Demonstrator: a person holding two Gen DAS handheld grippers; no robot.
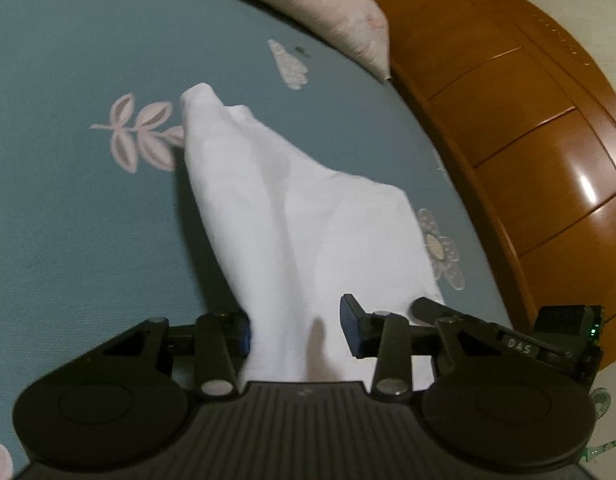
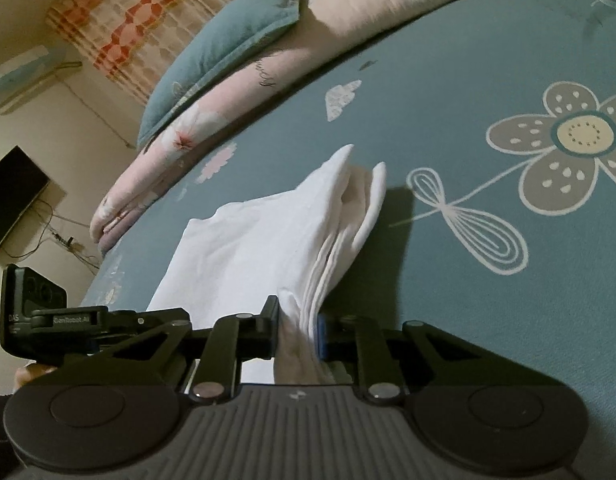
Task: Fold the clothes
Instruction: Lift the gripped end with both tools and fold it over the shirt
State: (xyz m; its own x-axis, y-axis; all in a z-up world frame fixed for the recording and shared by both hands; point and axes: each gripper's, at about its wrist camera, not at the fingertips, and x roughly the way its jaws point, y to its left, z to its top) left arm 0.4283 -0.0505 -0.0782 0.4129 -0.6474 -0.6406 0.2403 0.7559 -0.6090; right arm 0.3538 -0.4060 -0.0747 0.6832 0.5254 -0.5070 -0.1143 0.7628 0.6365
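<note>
- White garment (image 1: 291, 208) lies on the bed (image 1: 87, 208), already doubled into several layers; judged partly folded, at least one more fold and smoothing left.
- Right tool (image 2: 297, 330): pinching the stacked near edge, layers bunched between the pads.
- Left tool (image 1: 295, 330): jaws partway closed around the other near corner; the right pad looks clear of the cloth, so grip unsure.
- Far end of garment rests on the sheet.
- Room: wide bare sheet ahead and to the left; wooden bed frame (image 1: 508, 120) near on the right; pillow (image 2: 227, 40) and quilt (image 2: 235, 112) well apart.

Home bedroom: floral bedsheet (image 2: 488, 80), pillows (image 2: 223, 36) (wooden bedframe (image 1: 528, 128)).
</note>
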